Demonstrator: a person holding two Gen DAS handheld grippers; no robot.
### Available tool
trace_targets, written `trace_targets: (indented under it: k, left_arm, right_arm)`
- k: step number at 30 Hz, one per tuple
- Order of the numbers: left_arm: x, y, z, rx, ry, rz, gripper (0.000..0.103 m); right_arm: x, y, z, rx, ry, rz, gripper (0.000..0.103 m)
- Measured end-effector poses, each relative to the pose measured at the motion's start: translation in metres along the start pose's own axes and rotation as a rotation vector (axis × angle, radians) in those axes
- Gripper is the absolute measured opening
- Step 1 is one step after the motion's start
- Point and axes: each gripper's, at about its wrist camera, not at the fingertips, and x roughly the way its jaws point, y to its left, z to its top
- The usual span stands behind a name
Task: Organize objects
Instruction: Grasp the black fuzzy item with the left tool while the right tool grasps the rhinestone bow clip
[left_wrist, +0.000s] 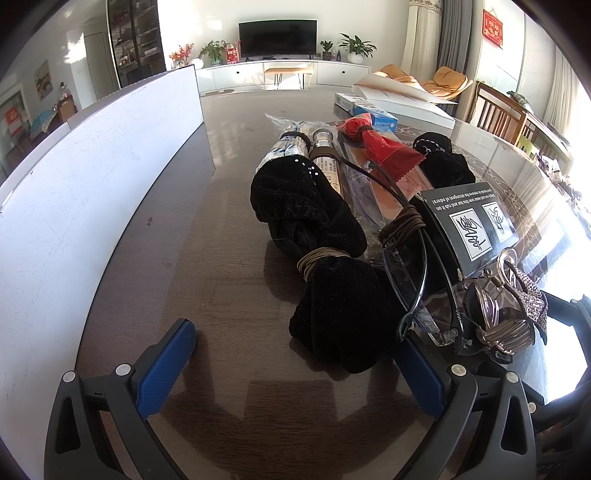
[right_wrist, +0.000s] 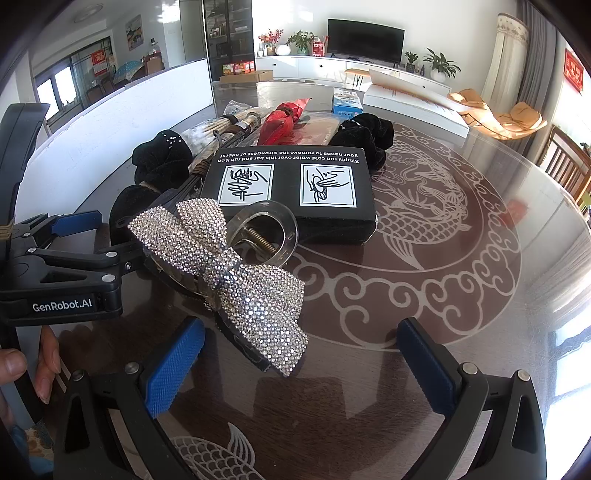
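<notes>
Nearest in the right wrist view, the right gripper stands wide open, its ribbed blue pads holding nothing, just above a dark glass-topped table with pale fish and cloud scrollwork. Just beyond its left pad lies a rhinestone bow hair clip, glittery and faceted, on a clear plastic claw with a coiled spring. At the near left a hand grips the left tool's handle.

In the left wrist view the left gripper is also spread wide and empty; between its pads lies a fuzzy black cloth bundle cinched with tan elastic bands. Rimless glasses with thin dark arms rest to the right, touching the bundle.

Farther back sits a matte black box with white instruction panels. Behind it come a crinkled red packet, a shiny metal-capped tube and a black velvet scrunchie.

A white board edges the left side. At the far end stand a blue carton, a white cabinet and a dark television among potted plants.
</notes>
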Motion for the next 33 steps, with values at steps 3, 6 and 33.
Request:
trace_targets:
  k: [3,6,33]
  left_arm:
    - [0.0,0.0,0.0,0.0,0.0,0.0,0.103]
    - [0.0,0.0,0.0,0.0,0.0,0.0,0.103]
    - [-0.032,0.028,-0.047,0.097,0.044,-0.067,0.103]
  right_arm:
    - [0.0,0.0,0.0,0.0,0.0,0.0,0.103]
    - [0.0,0.0,0.0,0.0,0.0,-0.001,0.103]
    - [0.002,0.0,0.004,-0.023,0.025,0.023,0.103]
